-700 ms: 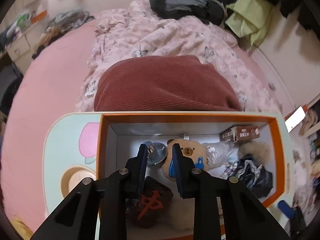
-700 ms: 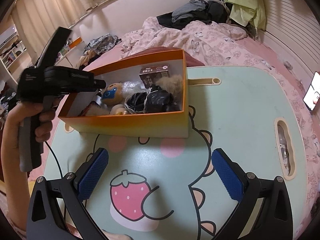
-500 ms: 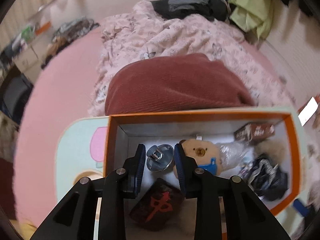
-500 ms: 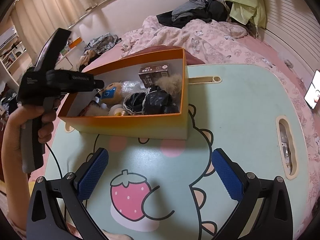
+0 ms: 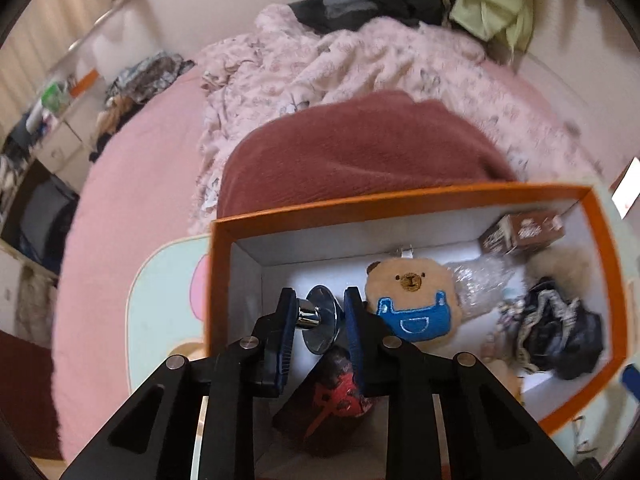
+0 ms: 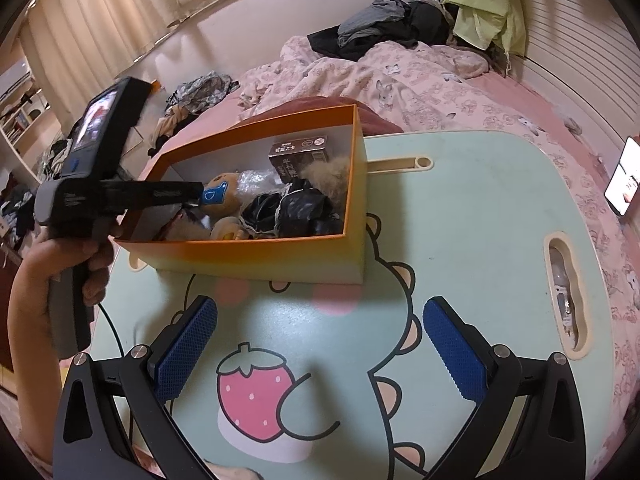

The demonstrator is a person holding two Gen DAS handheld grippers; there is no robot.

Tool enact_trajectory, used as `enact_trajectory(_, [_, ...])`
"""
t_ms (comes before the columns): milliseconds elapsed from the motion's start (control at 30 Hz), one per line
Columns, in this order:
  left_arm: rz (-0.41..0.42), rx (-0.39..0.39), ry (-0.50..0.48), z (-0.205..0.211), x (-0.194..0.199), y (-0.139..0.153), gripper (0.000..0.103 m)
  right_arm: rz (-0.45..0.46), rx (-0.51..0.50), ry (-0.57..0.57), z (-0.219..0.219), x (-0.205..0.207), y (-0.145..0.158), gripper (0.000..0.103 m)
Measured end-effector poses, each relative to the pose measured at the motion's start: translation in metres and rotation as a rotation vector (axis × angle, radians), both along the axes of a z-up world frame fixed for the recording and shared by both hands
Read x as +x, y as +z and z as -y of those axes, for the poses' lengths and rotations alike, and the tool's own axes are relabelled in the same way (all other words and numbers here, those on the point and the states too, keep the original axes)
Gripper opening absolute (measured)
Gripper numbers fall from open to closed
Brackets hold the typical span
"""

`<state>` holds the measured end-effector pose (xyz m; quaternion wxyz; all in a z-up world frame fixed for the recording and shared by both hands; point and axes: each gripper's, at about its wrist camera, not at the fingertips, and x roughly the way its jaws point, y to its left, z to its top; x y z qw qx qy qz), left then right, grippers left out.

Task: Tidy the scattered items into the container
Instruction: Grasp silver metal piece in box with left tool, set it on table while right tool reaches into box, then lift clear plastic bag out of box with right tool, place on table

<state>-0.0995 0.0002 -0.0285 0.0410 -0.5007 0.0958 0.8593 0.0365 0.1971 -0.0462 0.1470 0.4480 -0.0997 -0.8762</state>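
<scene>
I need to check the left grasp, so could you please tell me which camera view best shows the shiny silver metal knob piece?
The left wrist view: the shiny silver metal knob piece sits between the left gripper fingers, above the orange cardboard box. In the right wrist view, the left gripper's body hides it.

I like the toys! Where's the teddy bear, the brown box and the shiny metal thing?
teddy bear (image 5: 412,280), left wrist view, on its face.
brown box (image 6: 301,151), right wrist view, on its top.
shiny metal thing (image 5: 320,320), left wrist view, on its round disc.
</scene>
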Motion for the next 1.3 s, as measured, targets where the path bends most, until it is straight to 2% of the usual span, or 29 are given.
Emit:
enact_trajectory(100, [-0.062, 0.066, 0.003, 0.011, 0.014, 0.023, 0.023, 0.002, 0.0, 0.001, 0.0, 0.0, 0.0, 0.103])
enact_trajectory(200, [-0.121, 0.205, -0.019, 0.028, 0.043, 0.054, 0.023, 0.001, 0.001, 0.001, 0.0, 0.0, 0.0, 0.103])
enact_trajectory(300, [-0.161, 0.31, -0.082, 0.039, 0.085, 0.07, 0.023, -0.003, 0.005, 0.009, 0.002, 0.002, 0.001, 0.103])
enact_trajectory(433, [-0.122, 0.371, -0.117, 0.048, 0.125, 0.05, 0.023, -0.024, 0.03, 0.019, 0.008, 0.005, 0.005, 0.103])
enact_trajectory(500, [-0.08, 0.425, -0.099, 0.052, 0.137, 0.027, 0.023, -0.032, 0.04, 0.027, 0.013, 0.006, 0.006, 0.103])
enact_trajectory(567, [-0.066, 0.434, -0.079, 0.051, 0.145, 0.006, 0.023, -0.031, 0.037, 0.052, 0.019, 0.007, 0.007, 0.103])
enact_trajectory(733, [-0.137, 0.484, -0.024, 0.049, 0.164, -0.008, 0.023, -0.095, -0.03, 0.118, 0.029, 0.014, 0.022, 0.102])
enact_trajectory(800, [-0.112, 0.487, -0.044, 0.044, 0.163, -0.015, 0.023, -0.12, -0.019, 0.142, 0.035, 0.007, 0.033, 0.09])
enact_trajectory(833, [-0.111, 0.476, -0.048, 0.041, 0.164, -0.019, 0.023, -0.123, -0.002, 0.144, 0.039, 0.001, 0.039, 0.08])
enact_trajectory(933, [-0.141, 0.452, -0.028, 0.039, 0.166, -0.023, 0.023, -0.123, 0.049, 0.152, 0.05, -0.022, 0.049, 0.062])
enact_trajectory(967, [-0.143, 0.464, -0.032, 0.037, 0.166, -0.024, 0.026, -0.116, 0.058, 0.165, 0.056, -0.031, 0.051, 0.056])
enact_trajectory(1000, [-0.136, 0.484, -0.037, 0.036, 0.165, -0.026, 0.028, -0.096, 0.048, 0.177, 0.06, -0.041, 0.051, 0.054])
enact_trajectory(1033, [-0.13, 0.506, -0.033, 0.036, 0.165, -0.028, 0.041, -0.066, 0.028, 0.186, 0.064, -0.051, 0.049, 0.054])
enact_trajectory(1067, [-0.133, 0.523, -0.02, 0.038, 0.166, -0.03, 0.058, -0.032, 0.003, 0.19, 0.066, -0.06, 0.045, 0.054])
enact_trajectory(1133, [-0.154, 0.561, 0.017, 0.042, 0.17, -0.031, 0.07, 0.039, -0.024, 0.165, 0.072, -0.082, 0.032, 0.054])
enact_trajectory(1233, [-0.177, 0.671, 0.027, 0.052, 0.18, -0.031, 0.074, 0.07, 0.023, 0.096, 0.08, -0.102, 0.018, 0.054])
enact_trajectory(1300, [-0.174, 0.652, 0.018, 0.049, 0.182, -0.031, 0.076, 0.087, 0.041, 0.081, 0.084, -0.11, 0.012, 0.054])
